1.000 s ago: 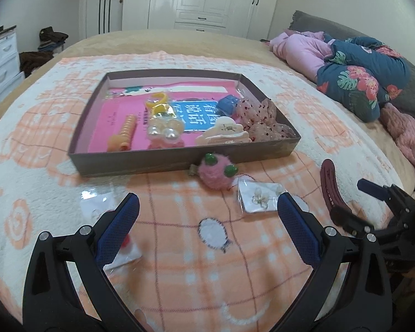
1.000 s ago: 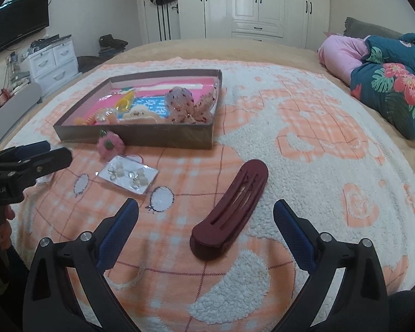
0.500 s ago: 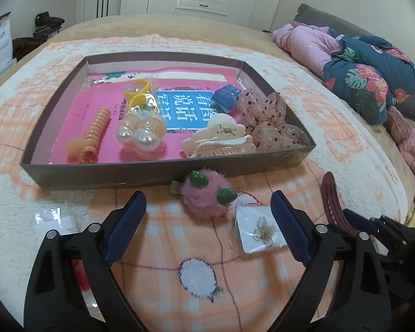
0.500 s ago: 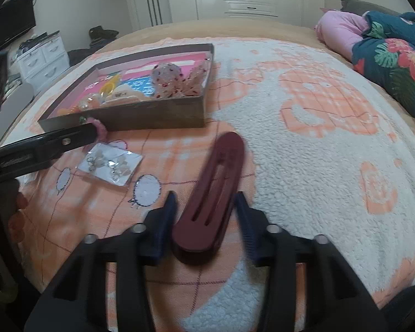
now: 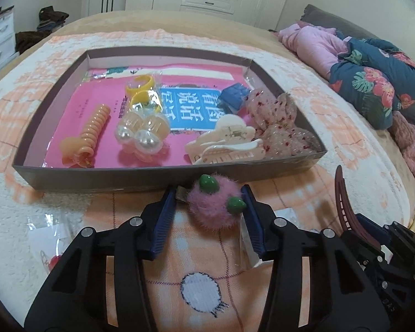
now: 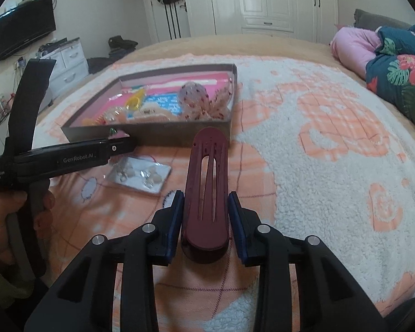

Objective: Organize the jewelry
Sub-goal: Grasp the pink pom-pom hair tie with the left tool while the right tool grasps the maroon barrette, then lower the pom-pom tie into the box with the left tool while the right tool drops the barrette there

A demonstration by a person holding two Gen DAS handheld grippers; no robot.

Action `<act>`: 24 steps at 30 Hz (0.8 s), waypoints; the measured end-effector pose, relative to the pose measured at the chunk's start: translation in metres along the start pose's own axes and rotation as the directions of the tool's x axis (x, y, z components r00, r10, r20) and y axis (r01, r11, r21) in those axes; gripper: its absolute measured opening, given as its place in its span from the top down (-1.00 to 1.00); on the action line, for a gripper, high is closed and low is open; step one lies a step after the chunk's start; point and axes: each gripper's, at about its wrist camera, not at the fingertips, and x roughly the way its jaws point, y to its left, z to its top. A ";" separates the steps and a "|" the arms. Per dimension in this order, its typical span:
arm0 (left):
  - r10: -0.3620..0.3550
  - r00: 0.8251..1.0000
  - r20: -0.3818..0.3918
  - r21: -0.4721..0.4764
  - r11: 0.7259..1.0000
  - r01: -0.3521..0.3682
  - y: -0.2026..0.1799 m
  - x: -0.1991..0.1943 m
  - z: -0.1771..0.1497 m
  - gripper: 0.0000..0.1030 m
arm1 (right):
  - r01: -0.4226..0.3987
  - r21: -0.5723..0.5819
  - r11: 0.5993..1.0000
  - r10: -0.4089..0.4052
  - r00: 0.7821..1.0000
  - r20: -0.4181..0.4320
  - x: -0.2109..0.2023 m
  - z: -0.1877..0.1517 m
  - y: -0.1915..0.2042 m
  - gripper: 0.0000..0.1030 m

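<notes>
A brown tray on the bed holds several hair accessories: an orange spiral clip, pearl bobbles, a cream claw clip, a sheer bow. My left gripper has its blue fingers around a pink fluffy hair clip with green dots, just in front of the tray wall; the left finger stands a little apart from it. My right gripper is shut on a dark red hair clip, lifted off the blanket. The tray also shows in the right wrist view.
A clear packet of earrings lies on the orange-and-white blanket between the grippers. Another small packet lies at the left. Pink and floral bedding is piled at the right. Drawers and wardrobes stand beyond the bed.
My left gripper moved forward and narrowed around the pink fluffy clip. My right gripper closed on the dark red clip and lifted it.
</notes>
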 end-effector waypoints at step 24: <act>0.025 0.988 0.153 -0.071 0.997 -0.014 0.039 -0.064 0.017 0.25 | -0.037 -0.149 0.988 0.051 0.994 0.092 -0.011 0.033 0.040 0.39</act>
